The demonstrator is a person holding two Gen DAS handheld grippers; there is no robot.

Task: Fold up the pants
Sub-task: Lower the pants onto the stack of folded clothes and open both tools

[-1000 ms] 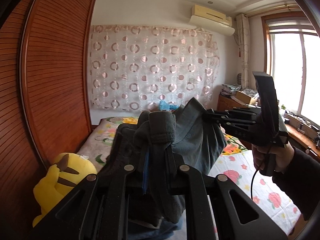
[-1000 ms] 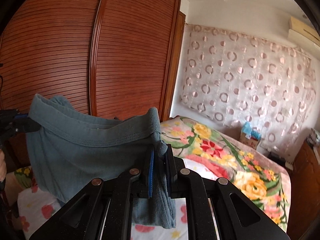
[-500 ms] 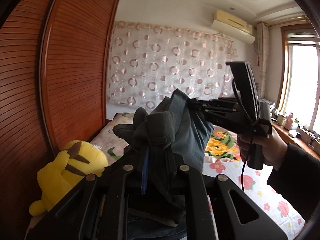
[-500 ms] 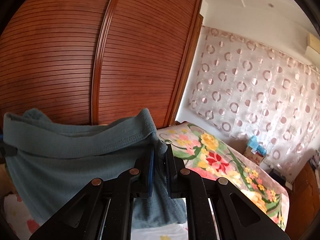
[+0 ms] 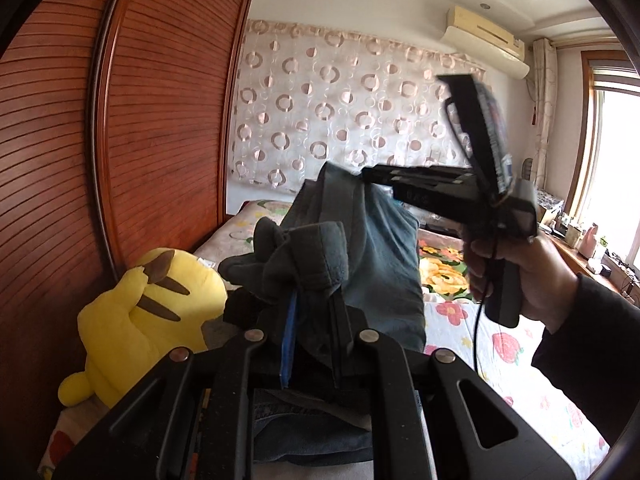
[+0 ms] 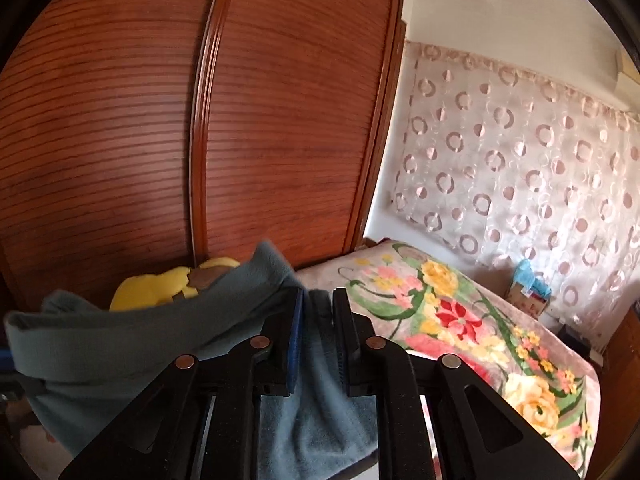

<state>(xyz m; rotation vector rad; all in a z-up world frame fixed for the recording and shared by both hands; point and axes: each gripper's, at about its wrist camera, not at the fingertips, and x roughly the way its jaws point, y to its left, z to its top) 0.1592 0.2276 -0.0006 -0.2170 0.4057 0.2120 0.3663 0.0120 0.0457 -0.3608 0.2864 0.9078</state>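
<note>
At the bottom centre of the left wrist view the left gripper (image 5: 310, 316) is clenched on a bunched wad of the grey-blue pants (image 5: 380, 264), the cloth rising above its fingertips and falling between the black arms; beneath it, at the lower edge, lies a piece of blue denim (image 5: 288, 420), its shape unclear. In the right wrist view the right gripper (image 6: 316, 312) sits at the bottom centre; its jaws are opening, with a fold of the pants (image 6: 132, 332) between them, and a gap shows beside the cloth, so the pads look to be no longer pressing it; the waistband stretches from there to the left edge of the frame, sagging in the middle. Just beyond the left gripper, right of centre, a hand (image 5: 516, 276) in a dark sleeve (image 5: 588, 344) holds the right gripper by its handle, its fingers reaching left to the raised top of the pants; a black cable hangs from it. To the lower left a yellow plush toy (image 5: 148, 312) leans against the slatted wooden wardrobe (image 5: 132, 140). Farther off lies the bed (image 6: 460, 320) with its floral blanket; behind it a curtain with ring patterns (image 5: 352, 112) covers the wall; an air conditioner (image 5: 484, 44) hangs at the upper right, and a window (image 5: 612, 168) glows at the right edge.
</note>
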